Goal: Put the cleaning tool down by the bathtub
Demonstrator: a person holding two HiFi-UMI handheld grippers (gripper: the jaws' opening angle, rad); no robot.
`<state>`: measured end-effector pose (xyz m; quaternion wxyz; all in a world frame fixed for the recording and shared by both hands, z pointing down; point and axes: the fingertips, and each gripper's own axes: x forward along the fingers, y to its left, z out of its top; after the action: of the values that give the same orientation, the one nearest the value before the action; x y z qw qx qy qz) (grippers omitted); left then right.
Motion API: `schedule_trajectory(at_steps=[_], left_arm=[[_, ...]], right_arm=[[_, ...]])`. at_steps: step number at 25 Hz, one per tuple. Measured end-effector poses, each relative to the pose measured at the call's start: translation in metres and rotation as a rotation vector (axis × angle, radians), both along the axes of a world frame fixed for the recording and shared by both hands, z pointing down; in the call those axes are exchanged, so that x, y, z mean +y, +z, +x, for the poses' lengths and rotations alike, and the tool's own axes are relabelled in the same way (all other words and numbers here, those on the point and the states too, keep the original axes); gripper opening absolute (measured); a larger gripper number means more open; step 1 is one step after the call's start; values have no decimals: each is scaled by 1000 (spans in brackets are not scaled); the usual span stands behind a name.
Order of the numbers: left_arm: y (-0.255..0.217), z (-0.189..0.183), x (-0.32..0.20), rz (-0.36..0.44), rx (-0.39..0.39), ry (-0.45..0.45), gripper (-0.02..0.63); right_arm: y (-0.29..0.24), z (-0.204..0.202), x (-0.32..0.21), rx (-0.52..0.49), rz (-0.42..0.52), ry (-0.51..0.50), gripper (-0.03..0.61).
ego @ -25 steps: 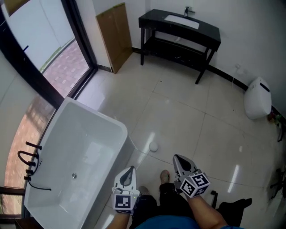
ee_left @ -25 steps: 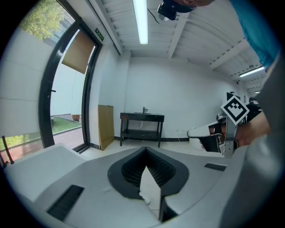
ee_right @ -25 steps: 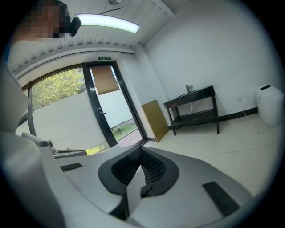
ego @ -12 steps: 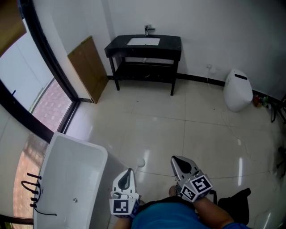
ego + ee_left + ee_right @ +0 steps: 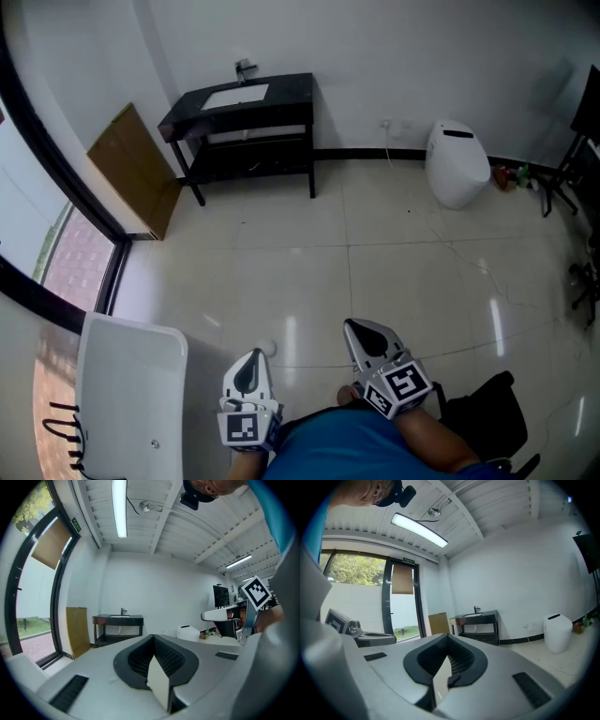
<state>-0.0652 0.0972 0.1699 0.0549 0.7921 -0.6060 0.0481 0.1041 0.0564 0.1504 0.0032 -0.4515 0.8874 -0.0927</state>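
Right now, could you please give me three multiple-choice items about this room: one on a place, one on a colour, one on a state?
1. In the head view the bathtub lies: A) lower left; B) upper right; C) centre.
2. The washstand is: A) white; B) black; C) brown.
3. The right gripper is: A) shut, empty; B) shut on a brush; C) wide open.
Answers: 1 A, its white rim shows there. 2 B, top and legs are black. 3 A, its jaws meet with nothing between.
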Motion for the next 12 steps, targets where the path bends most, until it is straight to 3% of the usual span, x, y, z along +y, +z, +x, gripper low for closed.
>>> schedule_trajectory(at_steps=[7,12], left_arm=[[2,52,-17,7,-3,92,0],[3,57,-21,-8,-15,101,0]], right_arm=[[6,52,-1,24,-11,71,0],[17,59,-4,22,-38,84,0]])
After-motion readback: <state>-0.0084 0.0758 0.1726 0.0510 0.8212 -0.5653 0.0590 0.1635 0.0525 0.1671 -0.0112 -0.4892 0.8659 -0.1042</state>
